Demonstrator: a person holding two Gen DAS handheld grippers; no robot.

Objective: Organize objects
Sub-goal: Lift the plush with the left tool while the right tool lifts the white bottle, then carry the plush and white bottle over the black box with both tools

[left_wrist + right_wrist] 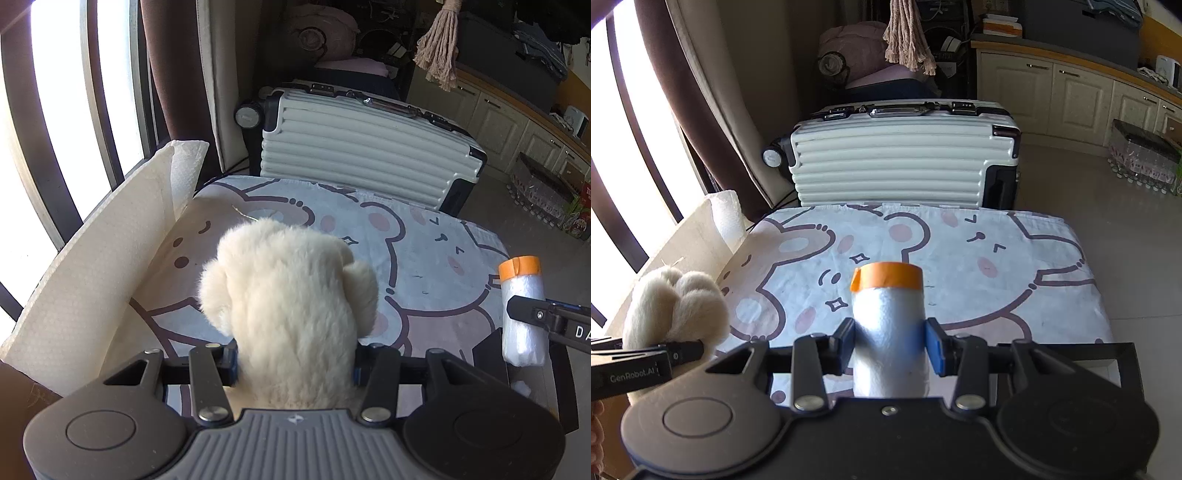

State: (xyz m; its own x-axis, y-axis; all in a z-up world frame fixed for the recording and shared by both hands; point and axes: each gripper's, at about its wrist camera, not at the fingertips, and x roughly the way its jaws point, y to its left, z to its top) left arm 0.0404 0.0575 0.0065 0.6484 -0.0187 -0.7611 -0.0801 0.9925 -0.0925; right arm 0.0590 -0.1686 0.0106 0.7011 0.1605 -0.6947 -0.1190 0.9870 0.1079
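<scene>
My left tongs [295,369] clamp one cream plush toy [291,306] by its sides; its fur is long and fluffy, its shape rounded with two soft lobes sticking out left and right, and it is held up above the desk [424,229]. My right tongs [890,347] grip one upright roll of white plastic bags [890,332], a smooth, crinkly cylinder ringed at the top with a band of orange tape [886,278]; the blue pads press its two sides, and it too is off the desk. Below both spreads a cloth printed with pale cartoon bears outlined in brown. At the left edge stands a white sheet of dimpled foam [92,266], bent upright like a wall. Beyond the desk lies one ribbed white hard-shell suitcase [894,162] on its side, and a tasselled rope [910,37] hangs above it.
</scene>
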